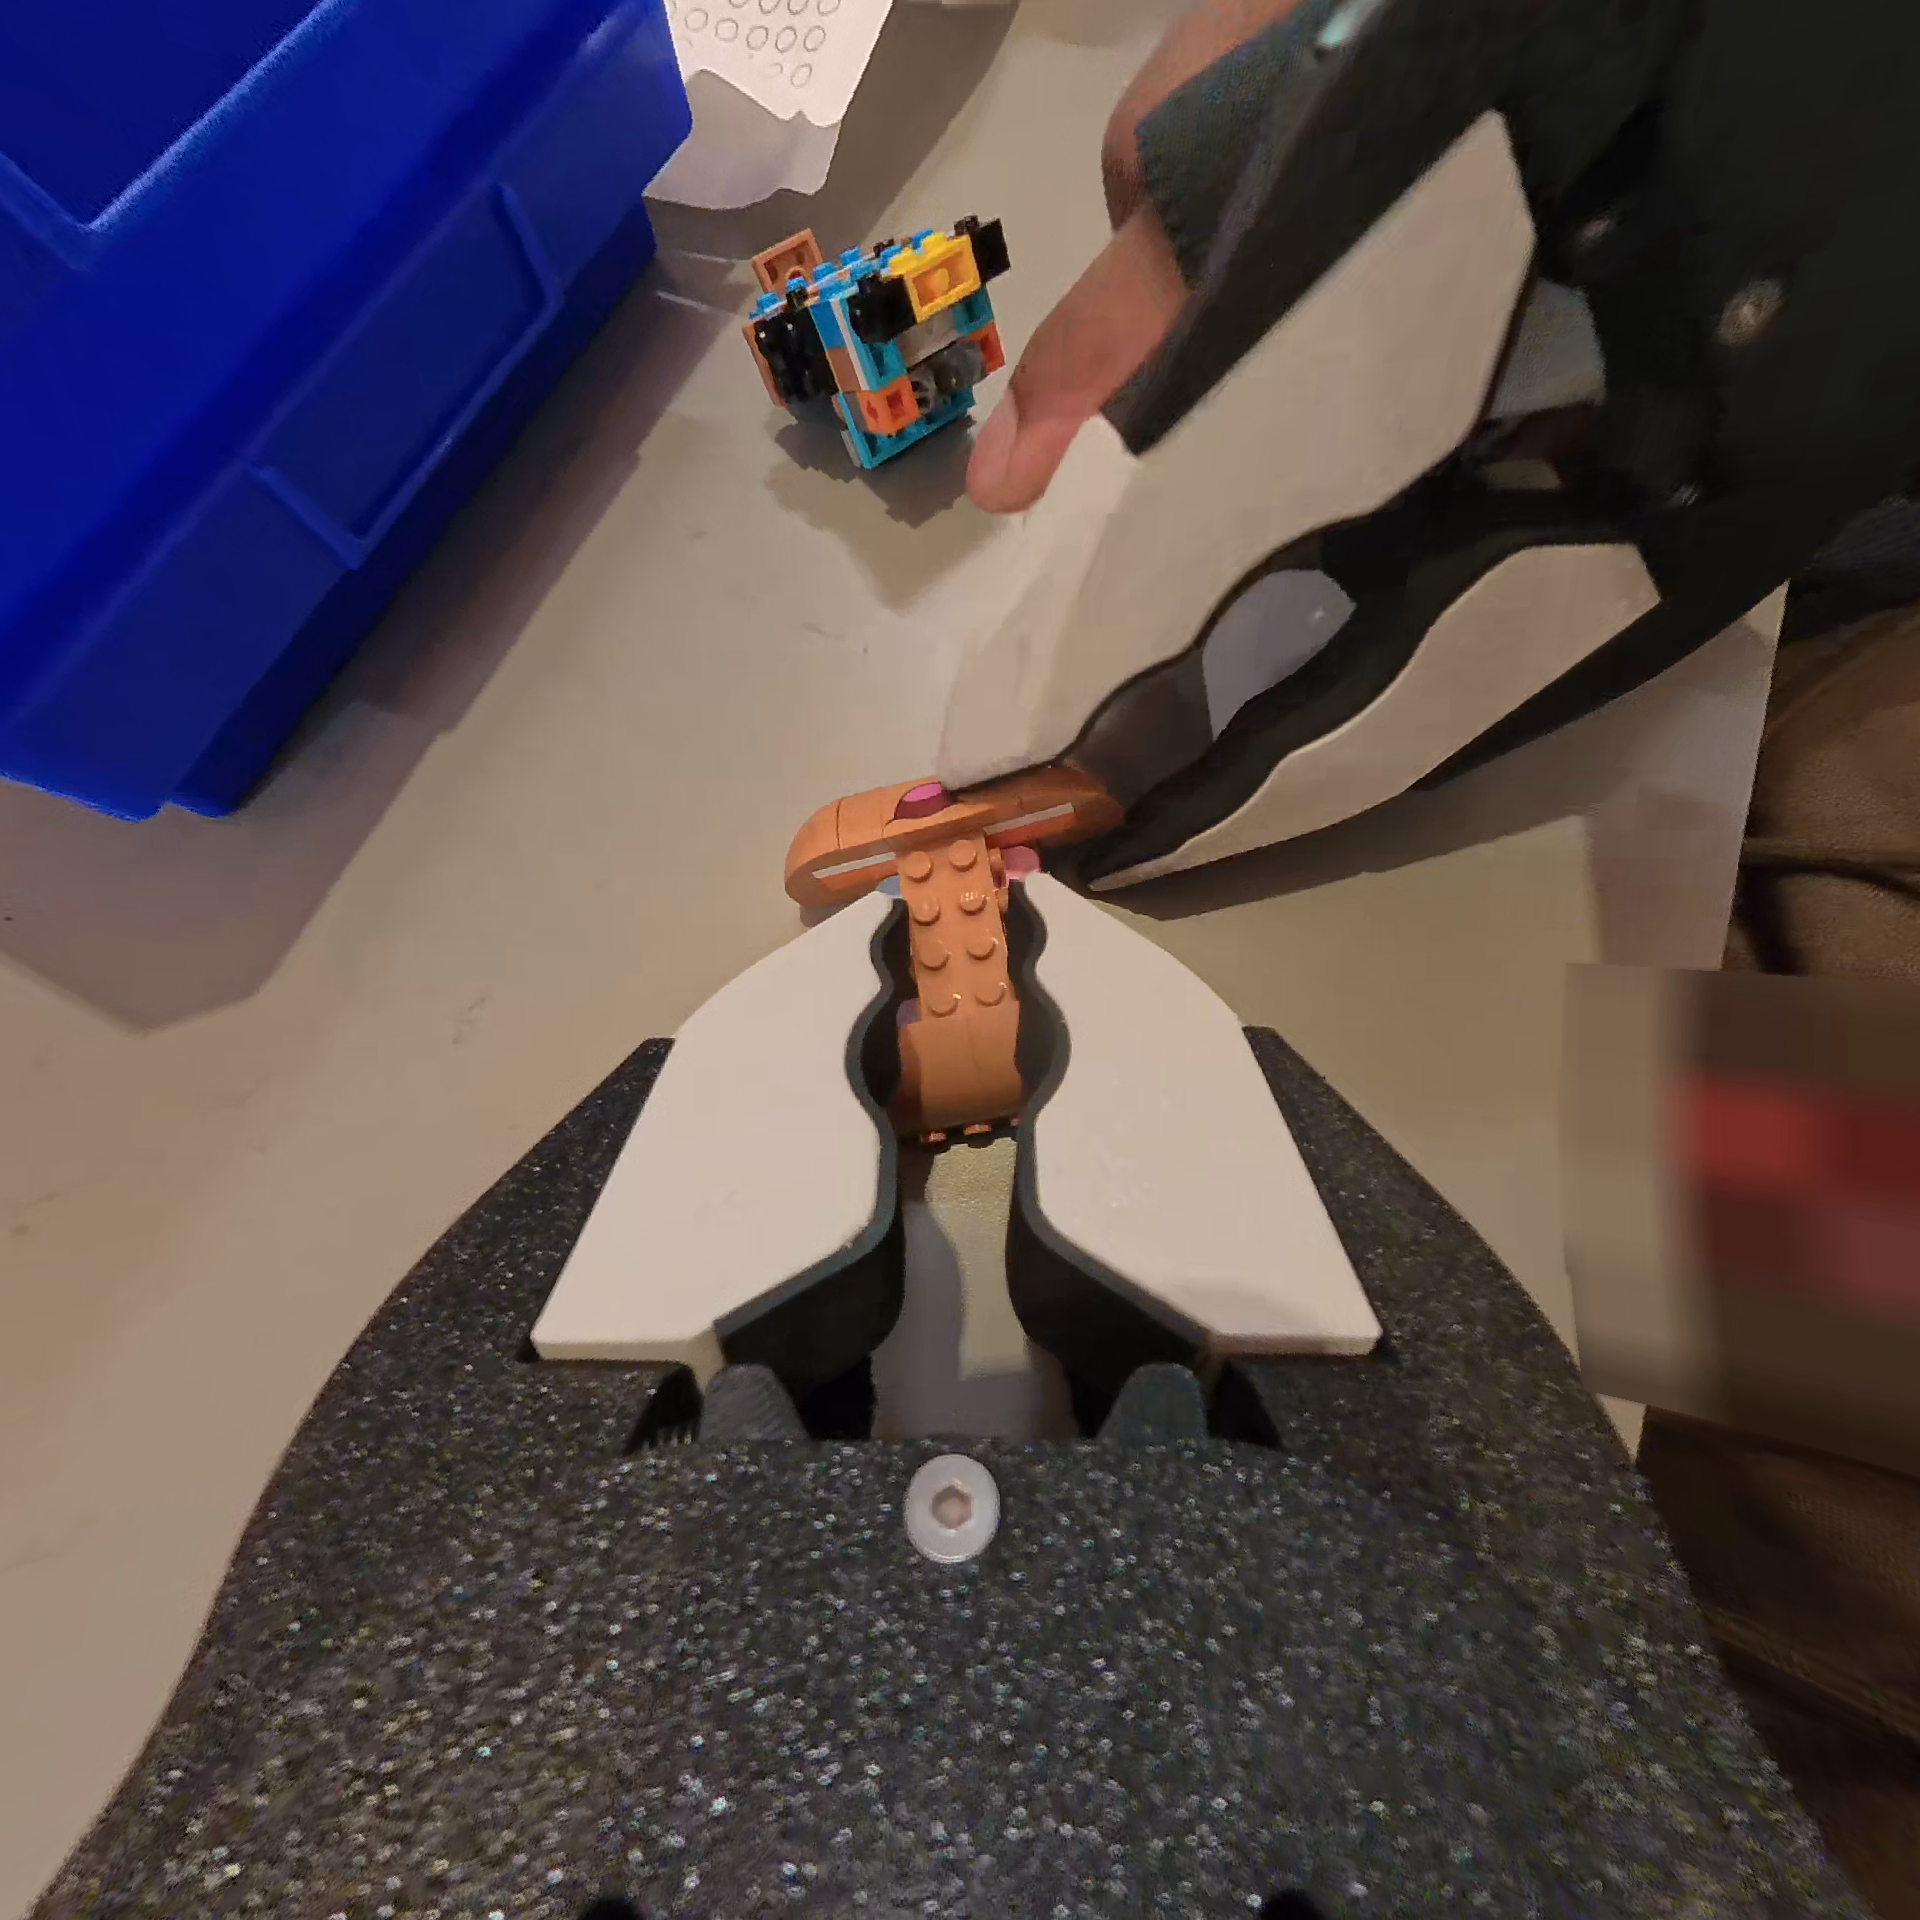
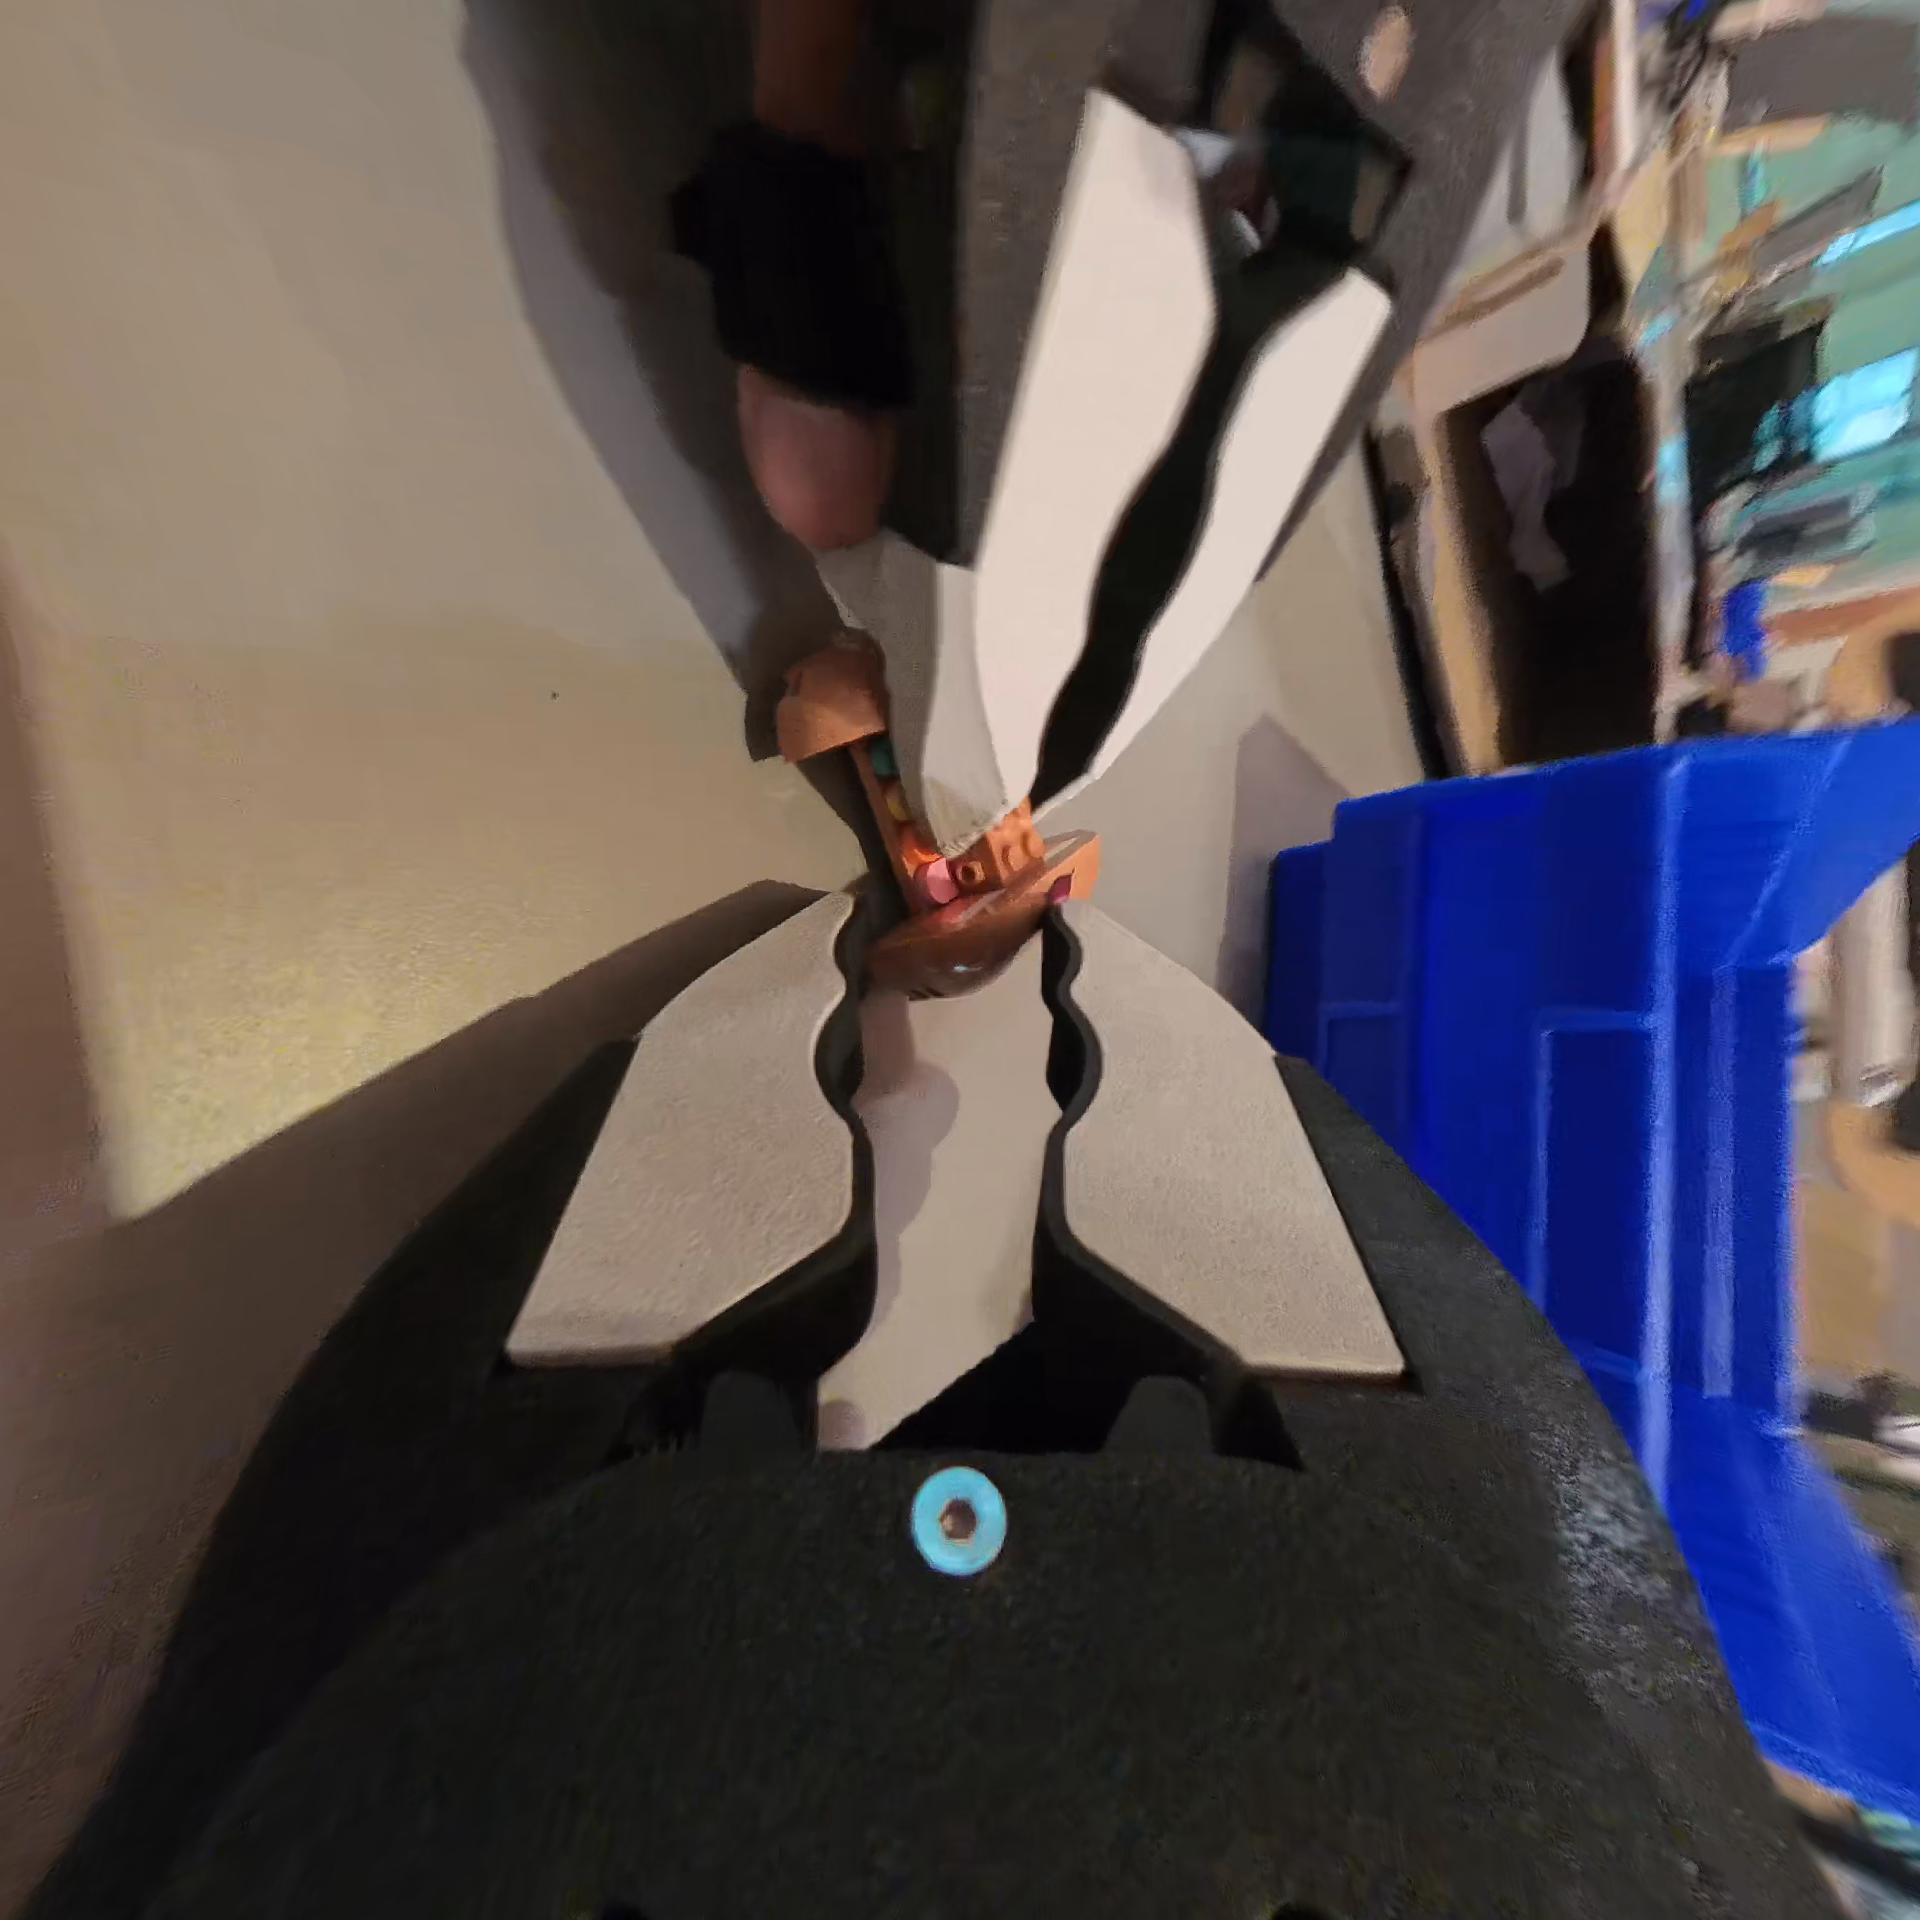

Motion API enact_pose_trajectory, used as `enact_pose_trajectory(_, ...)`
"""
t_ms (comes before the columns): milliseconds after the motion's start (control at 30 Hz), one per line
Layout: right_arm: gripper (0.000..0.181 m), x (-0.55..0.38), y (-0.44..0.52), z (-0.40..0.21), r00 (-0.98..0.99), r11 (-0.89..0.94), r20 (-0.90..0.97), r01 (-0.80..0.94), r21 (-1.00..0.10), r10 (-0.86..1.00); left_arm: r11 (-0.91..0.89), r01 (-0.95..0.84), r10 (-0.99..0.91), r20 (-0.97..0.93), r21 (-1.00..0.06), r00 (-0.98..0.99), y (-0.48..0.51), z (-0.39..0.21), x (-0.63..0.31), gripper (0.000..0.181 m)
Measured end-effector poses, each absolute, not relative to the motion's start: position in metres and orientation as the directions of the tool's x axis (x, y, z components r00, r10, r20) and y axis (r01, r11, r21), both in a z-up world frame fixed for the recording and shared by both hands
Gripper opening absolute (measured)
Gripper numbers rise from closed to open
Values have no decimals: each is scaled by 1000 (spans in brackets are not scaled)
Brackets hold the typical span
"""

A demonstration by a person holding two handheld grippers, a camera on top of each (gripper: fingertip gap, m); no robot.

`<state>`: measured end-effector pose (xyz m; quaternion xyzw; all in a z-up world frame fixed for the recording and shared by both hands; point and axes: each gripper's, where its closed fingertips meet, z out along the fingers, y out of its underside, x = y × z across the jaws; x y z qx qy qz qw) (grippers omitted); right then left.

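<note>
A small tan-orange brick assembly [image 1: 948, 971], a studded strip with a curved cross piece and pink bits at its far end, is held above the table between both grippers. My left gripper [image 1: 951, 914] is shut on the studded strip. My right gripper [image 1: 1039, 831] comes in from the upper right and is shut on the right end of the curved cross piece. In the right wrist view my right gripper [image 2: 956, 914] clamps the curved piece of the assembly [image 2: 961, 951], and the left gripper [image 2: 987, 821] reaches down from above onto the strip.
A multi-coloured brick model [image 1: 878, 332] lies on the grey table [image 1: 416, 1039] beyond the grippers. A large blue bin [image 1: 260, 364] stands at the far left and shows at the right in the right wrist view [image 2: 1558, 1091]. A white perforated piece [image 1: 769, 94] lies at the back. A person's finger [image 1: 1070, 384] rests on the right gripper.
</note>
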<state>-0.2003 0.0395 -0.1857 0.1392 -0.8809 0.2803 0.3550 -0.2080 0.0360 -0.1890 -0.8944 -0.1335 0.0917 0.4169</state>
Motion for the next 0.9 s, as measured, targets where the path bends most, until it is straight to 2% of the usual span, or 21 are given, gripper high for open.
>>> enact_pose_trajectory(133, 33, -197, 34, -182, -445, 746, 855, -657, -109, -267, -604, 196, 312, -3, -772, 950, 36, -189, -207, 18)
enact_pose_trajectory(233, 42, -201, 32, -178, -359, 727, 872, -686, -6, -332, -602, 211, 328, 2, -770, 945, 35, -189, -210, 18)
enact_pose_trajectory(367, 49, -203, 31, -176, -354, 703, 868, -711, -8, -348, -603, 215, 328, 7, -768, 945, 35, -189, -210, 19)
enact_pose_trajectory(533, 34, -203, 33, -183, -380, 679, 831, -735, -4, -407, -606, 218, 333, 6, -765, 943, 34, -189, -211, 19)
enact_pose_trajectory(700, 30, -204, 34, -186, -489, 714, 809, -688, -128, -327, -605, 226, 346, 3, -764, 938, 34, -189, -213, 19)
enact_pose_trajectory(900, 28, -205, 34, -185, -502, 735, 835, -650, -194, -224, -602, 229, 352, 3, -765, 936, 34, -189, -214, 19)
